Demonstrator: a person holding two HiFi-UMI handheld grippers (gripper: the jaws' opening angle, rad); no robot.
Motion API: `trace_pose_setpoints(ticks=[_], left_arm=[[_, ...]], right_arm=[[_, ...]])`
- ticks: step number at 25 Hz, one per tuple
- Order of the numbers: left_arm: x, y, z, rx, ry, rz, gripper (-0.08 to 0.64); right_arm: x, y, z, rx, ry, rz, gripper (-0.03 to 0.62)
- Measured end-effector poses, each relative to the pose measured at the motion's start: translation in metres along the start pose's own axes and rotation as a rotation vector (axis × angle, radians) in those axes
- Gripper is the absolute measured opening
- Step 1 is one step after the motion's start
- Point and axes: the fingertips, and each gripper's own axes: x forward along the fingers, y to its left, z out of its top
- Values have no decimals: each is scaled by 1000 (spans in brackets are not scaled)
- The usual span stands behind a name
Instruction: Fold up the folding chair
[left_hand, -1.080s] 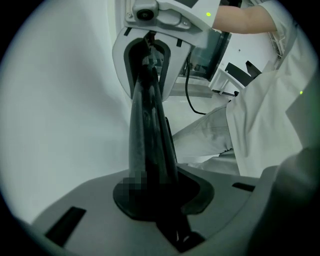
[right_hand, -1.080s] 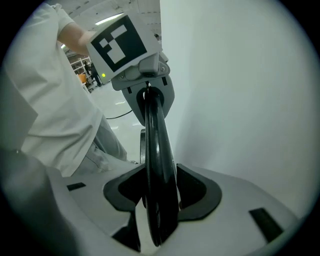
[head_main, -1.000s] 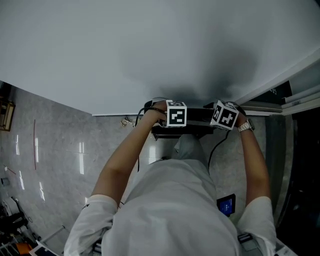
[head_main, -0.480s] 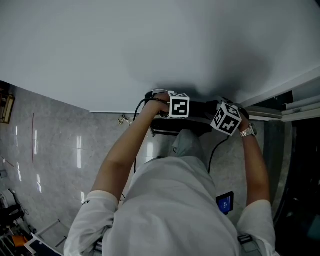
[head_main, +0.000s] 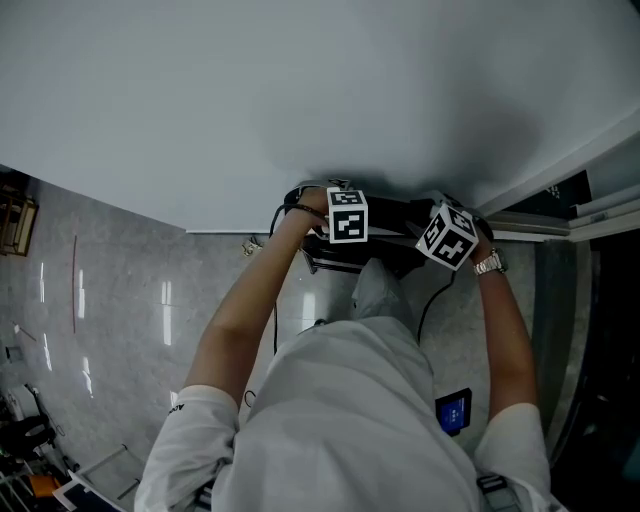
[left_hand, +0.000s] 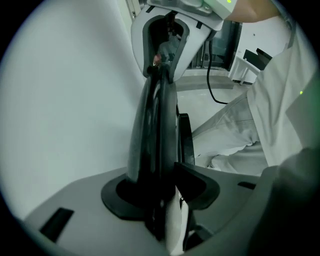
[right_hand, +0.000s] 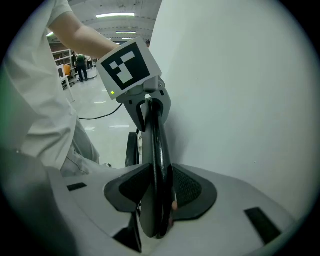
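Stands close to a white wall (head_main: 300, 100) on a grey tiled floor (head_main: 120, 290), arms stretched forward, a tool in each hand. Straddles the top rim of the folding chair (left_hand: 152, 120) with the left tool (left_hand: 161, 189): jaws just eased apart, rim between them, pads slack rather than pinching. Has the black chair just beside the wall, its thin top edge running from one tool across to the other, straight ahead of the trunk. Pinches that same rim farther right with the right tool (right_hand: 159, 189): jaws just drawn closer, both pads pressed on the black edge. Wears a watch (head_main: 489, 263) on the right wrist, with a blue-lit device (head_main: 452, 410) down by the right hip.
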Motion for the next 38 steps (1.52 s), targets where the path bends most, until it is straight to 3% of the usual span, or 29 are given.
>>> trace_pose_setpoints(ticks=[3, 7, 12, 16, 26, 34, 38], left_arm=[[-14, 18, 0, -43, -26, 92, 207], [-39, 28, 1, -117, -94, 153, 210], [-62, 34, -5, -181, -152, 286, 210], [-77, 22, 1, -247, -225, 258, 210], [-49, -27, -38, -341, -193, 181, 210], [-50, -47, -52, -520, -279, 209, 210], [-54, -63, -57, -612, -340, 217, 209]], right_arm=[[4, -9, -3, 14, 13, -11, 137], [7, -17, -8, 63, 39, -24, 137], [15, -21, -3, 101, 58, -89, 140], [20, -41, -9, 146, 73, -162, 147], [27, -60, -10, 246, 53, -238, 161], [28, -66, -9, 248, 48, -266, 166], [14, -67, -9, 321, -10, -374, 166]])
